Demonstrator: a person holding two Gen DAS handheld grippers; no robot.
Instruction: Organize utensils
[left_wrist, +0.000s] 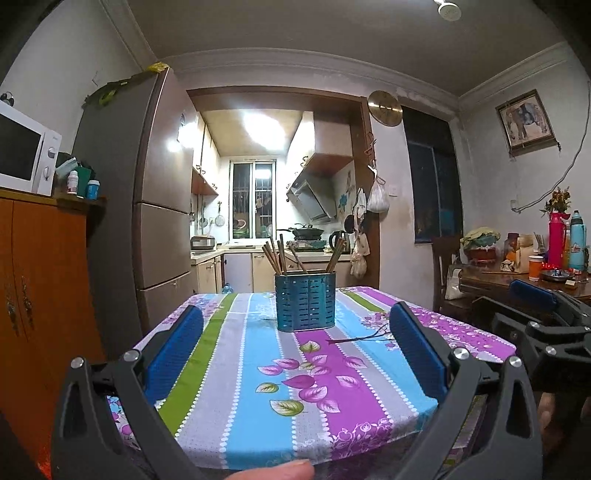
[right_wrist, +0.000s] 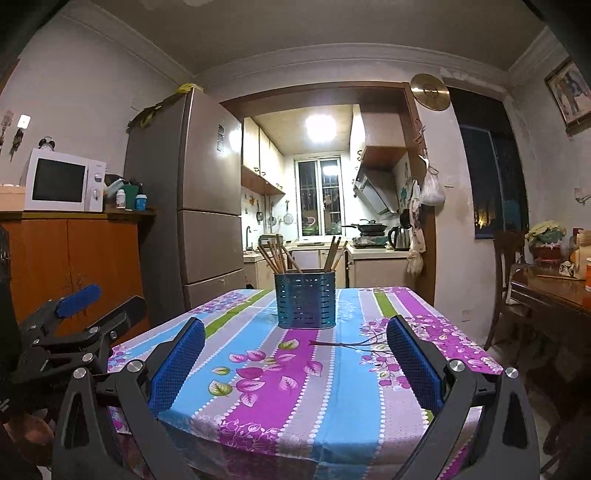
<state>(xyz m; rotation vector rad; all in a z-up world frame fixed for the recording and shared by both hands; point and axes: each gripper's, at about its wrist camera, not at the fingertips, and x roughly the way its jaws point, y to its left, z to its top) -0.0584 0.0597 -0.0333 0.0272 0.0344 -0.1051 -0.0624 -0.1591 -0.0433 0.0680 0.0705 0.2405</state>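
We hold both the left gripper (left_wrist: 295, 354) and right gripper (right_wrist: 295, 358) spread wide and empty, short of the bench (right_wrist: 332, 424), facing the chopstick holder (right_wrist: 305, 300).

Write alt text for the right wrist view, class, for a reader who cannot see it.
A blue perforated utensil holder with wooden chopsticks standing in it sits on a table with a floral striped tablecloth. The open right gripper frames it from the near edge, holding nothing. The left gripper shows at the left, a kitchen behind.
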